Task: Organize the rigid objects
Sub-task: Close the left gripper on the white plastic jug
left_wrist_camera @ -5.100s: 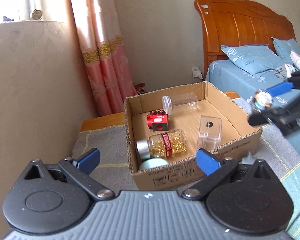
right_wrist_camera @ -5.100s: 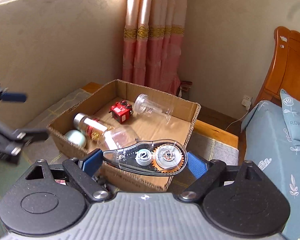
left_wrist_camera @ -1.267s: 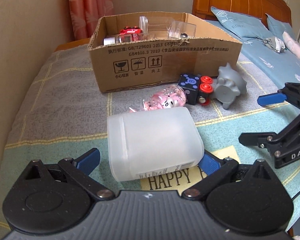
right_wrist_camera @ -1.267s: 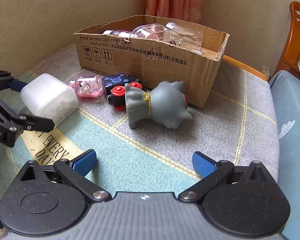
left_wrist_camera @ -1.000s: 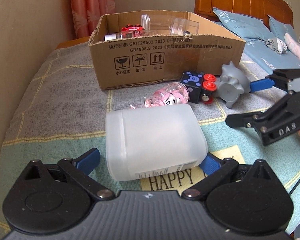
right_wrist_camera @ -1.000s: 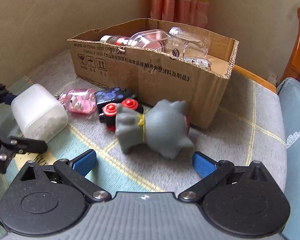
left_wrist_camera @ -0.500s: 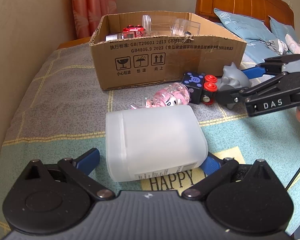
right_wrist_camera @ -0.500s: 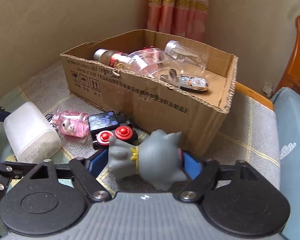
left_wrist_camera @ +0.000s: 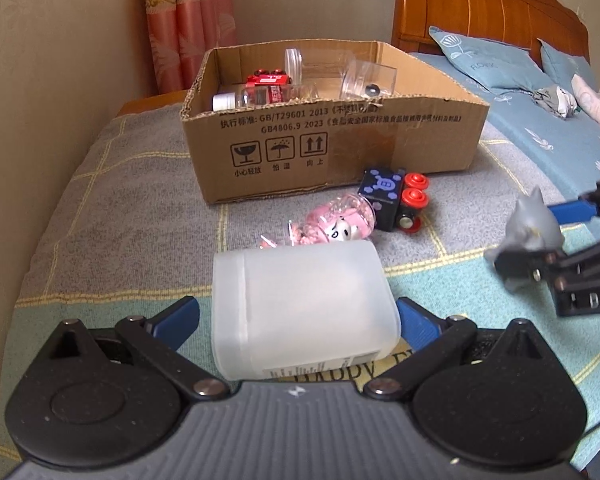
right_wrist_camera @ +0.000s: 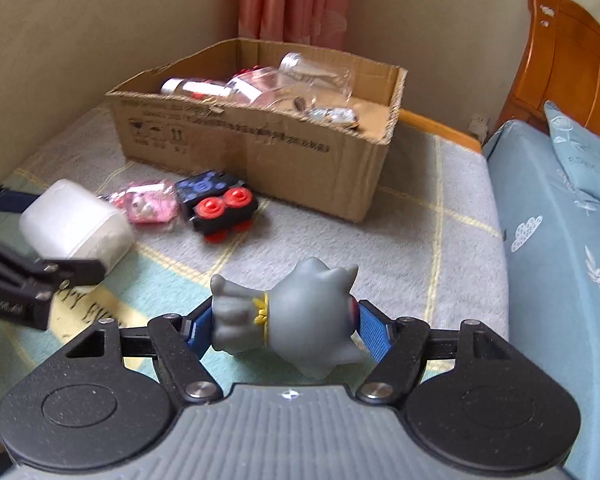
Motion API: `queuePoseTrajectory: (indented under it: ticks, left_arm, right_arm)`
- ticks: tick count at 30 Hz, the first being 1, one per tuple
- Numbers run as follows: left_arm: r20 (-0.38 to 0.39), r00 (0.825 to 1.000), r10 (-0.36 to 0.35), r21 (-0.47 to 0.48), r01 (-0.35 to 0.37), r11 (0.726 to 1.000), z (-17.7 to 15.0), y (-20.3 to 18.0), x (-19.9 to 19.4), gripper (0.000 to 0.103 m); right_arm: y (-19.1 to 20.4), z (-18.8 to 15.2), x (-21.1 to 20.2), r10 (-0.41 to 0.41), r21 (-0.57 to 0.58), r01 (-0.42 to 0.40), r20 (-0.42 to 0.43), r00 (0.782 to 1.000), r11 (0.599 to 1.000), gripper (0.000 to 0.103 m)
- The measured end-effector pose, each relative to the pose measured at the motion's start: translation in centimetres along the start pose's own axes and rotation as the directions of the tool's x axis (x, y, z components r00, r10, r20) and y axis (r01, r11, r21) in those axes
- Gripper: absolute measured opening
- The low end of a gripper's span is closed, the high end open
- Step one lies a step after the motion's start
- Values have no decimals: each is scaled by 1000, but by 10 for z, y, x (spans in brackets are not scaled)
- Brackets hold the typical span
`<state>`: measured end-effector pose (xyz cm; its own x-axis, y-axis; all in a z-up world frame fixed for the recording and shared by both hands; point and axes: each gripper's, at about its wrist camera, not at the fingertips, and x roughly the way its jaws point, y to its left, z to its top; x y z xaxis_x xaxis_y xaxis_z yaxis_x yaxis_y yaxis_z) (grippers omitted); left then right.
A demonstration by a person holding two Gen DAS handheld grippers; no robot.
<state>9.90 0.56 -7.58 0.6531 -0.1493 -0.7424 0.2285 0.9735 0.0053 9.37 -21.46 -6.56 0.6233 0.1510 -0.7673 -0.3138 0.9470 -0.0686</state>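
The right claw (right_wrist_camera: 284, 326) pinches the grey spiky rubber toy figure (right_wrist_camera: 288, 320) between its blue pads, clear of the blanket and well in front of the brown cardboard box (right_wrist_camera: 260, 148), while the left claw (left_wrist_camera: 298, 318) stands spread around the white translucent plastic jar (left_wrist_camera: 304, 312).

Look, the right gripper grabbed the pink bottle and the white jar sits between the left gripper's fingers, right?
Not quite. The right gripper is shut on the grey toy, not the pink bottle, which lies on the blanket beside the black and red toy. The right wrist view shows this. The white jar does sit between the left gripper's fingers.
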Motion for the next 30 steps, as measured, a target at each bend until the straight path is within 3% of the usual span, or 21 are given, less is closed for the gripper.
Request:
queuePoseTrajectory:
  ticks: [3, 6, 9, 12, 16, 30]
  left_arm:
    - [0, 1000, 11, -13, -11, 1000, 1, 3, 4, 100]
    - [1, 1000, -22, -23, 22, 1000, 0, 8, 1, 93]
    - [8, 1000, -11, 29, 11, 1000, 0, 10, -3, 87]
    - [25, 999, 24, 96, -26, 995, 2, 15, -9, 87]
    - [31, 999, 37, 100, -40, 994, 4, 20, -13, 89]
    - [22, 999, 47, 67, -48, 997, 3, 17, 0, 93]
  right_arm:
    - [7, 0, 3, 7, -16, -7, -7, 1000, 1000, 77]
    - [7, 2, 8, 9, -13, -9, 3, 1000, 1000, 77]
    - [4, 4, 8, 32, -8, -32, 14, 999, 999, 78]
    - [0, 3, 6, 55, -15, -54, 29, 998, 998, 85]
    - [-3, 2, 2, 81, -40, -79, 55, 995, 996, 93]
    - [-1, 1, 8, 92, -128, -84, 58, 994, 988, 95]
